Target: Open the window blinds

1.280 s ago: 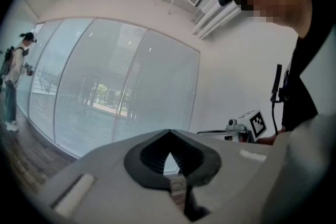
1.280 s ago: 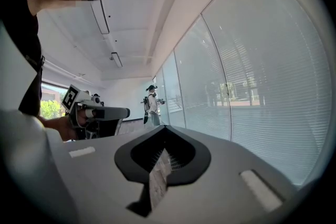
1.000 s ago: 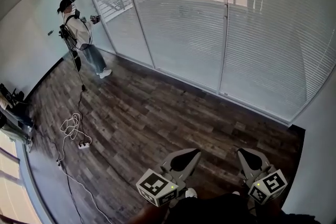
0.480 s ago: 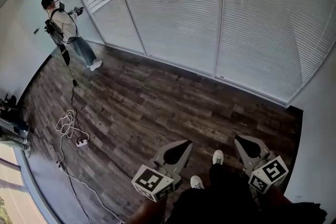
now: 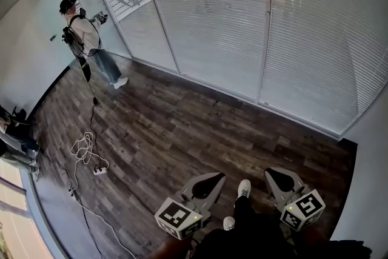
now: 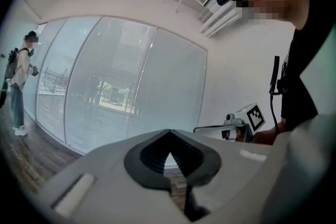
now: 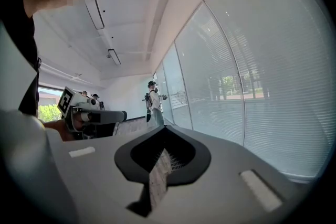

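The left gripper (image 5: 217, 179) and right gripper (image 5: 271, 174) are both staying clenched on nothing, hovering near, either side of the wearer's white shoe (image 5: 244, 188). Beyond them the wood floor (image 5: 182, 124) is stretching to the window blinds (image 5: 212, 27), which are hanging lowered across the far glass. At far left another person (image 5: 91, 39) is standing beside them, with a coiled cable (image 5: 83, 148) lying nearer.

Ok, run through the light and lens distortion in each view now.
Head view: daylight through the blinds glares at the top, and the window frames bow. Left gripper view: fisheye, dark corners, left gripper soft up close. Right gripper view: same vignette, right gripper blurred, blinds bright.
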